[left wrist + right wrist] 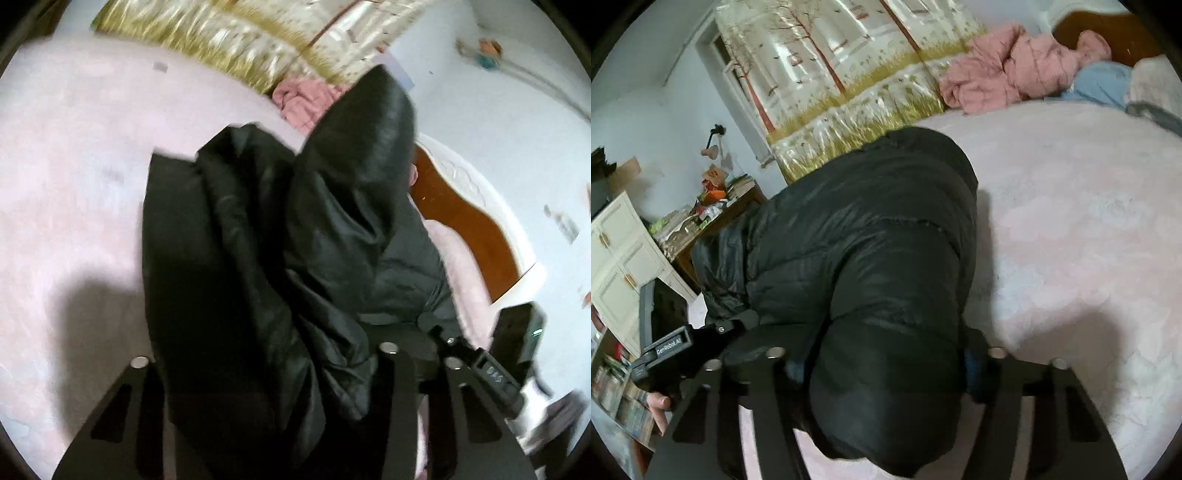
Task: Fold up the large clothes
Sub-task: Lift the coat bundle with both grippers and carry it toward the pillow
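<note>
A large black puffer jacket (pixel 258 229) hangs lifted above the pink bed (pixel 66 147). In the left wrist view my left gripper (pixel 262 362) is shut on a bunched edge of the jacket between its two fingers. My right gripper shows at the lower right of that view (pixel 480 362), close beside. In the right wrist view the jacket (pixel 857 251) fills the middle and my right gripper (pixel 886 354) is shut on a thick fold of it. The left gripper (pixel 683 347) shows at the lower left there.
A pink jacket (pixel 1008 74) and a blue garment (pixel 1104 83) lie at the bed's far end by the brown headboard (pixel 472 221). A curtain with a tree print (pixel 842 74) hangs behind. A cluttered desk (pixel 713 214) and white cabinet (pixel 620 258) stand left of the bed.
</note>
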Tool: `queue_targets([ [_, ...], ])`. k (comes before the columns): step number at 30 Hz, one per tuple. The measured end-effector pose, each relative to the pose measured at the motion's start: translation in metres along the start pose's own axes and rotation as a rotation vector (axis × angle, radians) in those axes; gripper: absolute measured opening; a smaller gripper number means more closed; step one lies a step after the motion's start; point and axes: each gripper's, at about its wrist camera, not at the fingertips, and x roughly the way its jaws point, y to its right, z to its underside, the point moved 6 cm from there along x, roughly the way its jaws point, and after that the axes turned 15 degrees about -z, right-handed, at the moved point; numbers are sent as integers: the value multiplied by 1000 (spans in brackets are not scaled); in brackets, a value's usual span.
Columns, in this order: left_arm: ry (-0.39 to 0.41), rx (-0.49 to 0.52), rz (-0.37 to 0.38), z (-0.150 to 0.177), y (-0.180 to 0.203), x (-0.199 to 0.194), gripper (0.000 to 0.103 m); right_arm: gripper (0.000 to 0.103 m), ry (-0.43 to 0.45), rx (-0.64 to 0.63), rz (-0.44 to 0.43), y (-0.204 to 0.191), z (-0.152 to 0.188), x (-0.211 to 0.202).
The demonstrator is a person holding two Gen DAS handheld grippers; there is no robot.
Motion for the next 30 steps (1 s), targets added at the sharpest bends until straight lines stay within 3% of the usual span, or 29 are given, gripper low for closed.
queue_targets([
  [2,31,31,-4,-1,12,-10,35,49,18,-40,24,-6,-1,-3],
  [10,162,122,76,-16,70,-46,35,47,157,-121,44,-24,-22,-55],
  [20,290,248,167,-77,176,-57,36,49,345,-225,138,-30,-100,-137],
  [26,296,344,212,-112,253,-27,36,49,502,-190,256,-4,-130,-178],
  [30,272,359,262,-122,297,18,36,49,555,-166,324,29,-157,-198],
])
